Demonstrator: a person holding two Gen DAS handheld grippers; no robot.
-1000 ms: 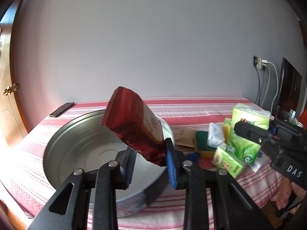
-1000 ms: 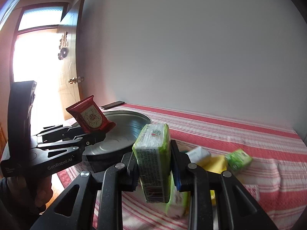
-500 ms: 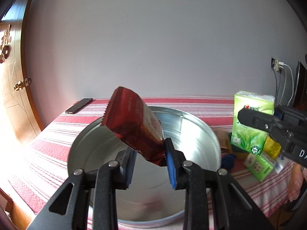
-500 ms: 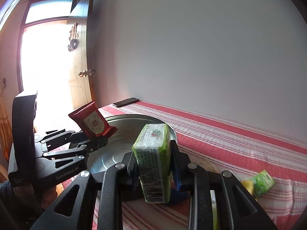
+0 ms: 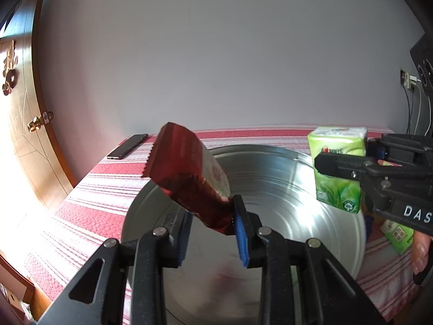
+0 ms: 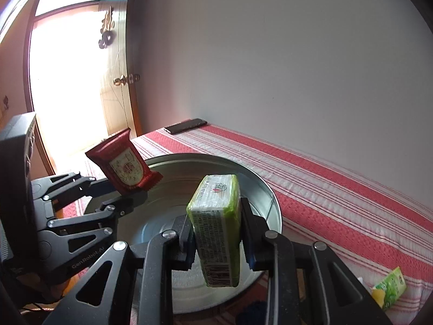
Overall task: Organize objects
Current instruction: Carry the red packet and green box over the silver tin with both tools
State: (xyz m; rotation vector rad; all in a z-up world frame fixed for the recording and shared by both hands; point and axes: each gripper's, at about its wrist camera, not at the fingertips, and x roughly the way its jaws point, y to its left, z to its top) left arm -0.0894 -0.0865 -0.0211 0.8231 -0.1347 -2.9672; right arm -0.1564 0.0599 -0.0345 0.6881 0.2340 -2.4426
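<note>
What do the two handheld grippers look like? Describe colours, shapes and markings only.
Both the left gripper and the right gripper are matte black linkage frames with triangular cutouts, silver pivot pins and ribbed blue pads on the fingers. White lettering marks the bodies: "GenRobot.AI" on the left, "DAS" on the right.

A phone (image 5: pixel 127 146) lies flat at the far left corner of the table (image 5: pixel 81 211) — at about ten o'clock in the left view, twelve o'clock in the right (image 6: pixel 185 126). The table wears a red-and-white striped cloth (image 6: pixel 338 189) and stands against a plain grey wall (image 5: pixel 216 54). At nine o'clock a wooden door (image 5: pixel 29 135) with a brass knob (image 5: pixel 33 126) stands open to bright daylight. At three o'clock — a wall socket (image 5: pixel 408 79) with cables (image 5: pixel 418 108) hanging down.
</note>
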